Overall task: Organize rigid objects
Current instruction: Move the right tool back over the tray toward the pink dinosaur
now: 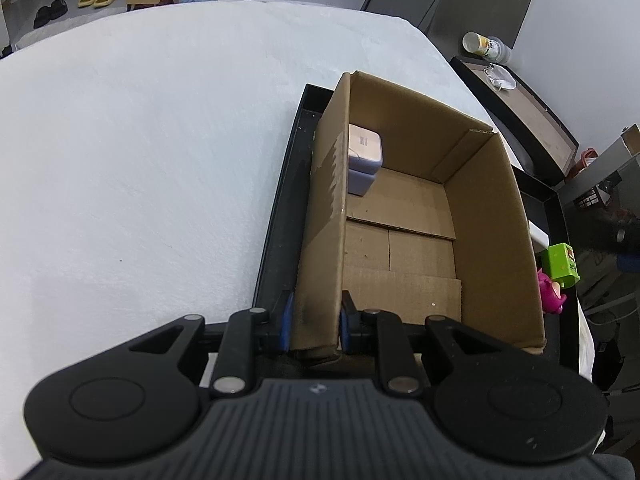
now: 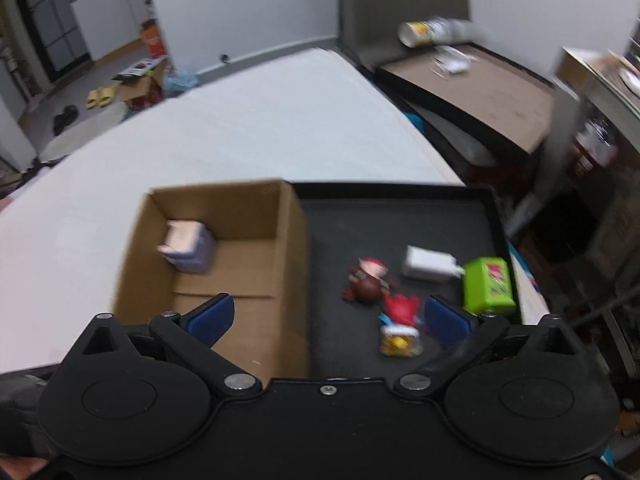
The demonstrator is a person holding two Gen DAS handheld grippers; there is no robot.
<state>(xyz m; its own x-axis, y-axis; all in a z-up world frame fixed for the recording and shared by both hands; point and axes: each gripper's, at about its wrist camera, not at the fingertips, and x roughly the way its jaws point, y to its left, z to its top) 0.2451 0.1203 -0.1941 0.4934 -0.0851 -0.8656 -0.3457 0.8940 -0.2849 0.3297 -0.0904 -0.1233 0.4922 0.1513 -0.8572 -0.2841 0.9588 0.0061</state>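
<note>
An open cardboard box stands in a black tray on the white table. My left gripper is shut on the box's near left wall, one blue pad on each side of it. A pale lilac case sits in the box's far left corner. My right gripper hangs open over the edge between the cardboard box and the tray, with nothing between its pads. On the tray lie a white charger, a green box, a brown-and-red figure and a red figure on a yellow base.
A pink toy lies beside the green box at the tray's right side. A brown side table with a tipped cup stands beyond the table's right edge. White tabletop stretches to the left.
</note>
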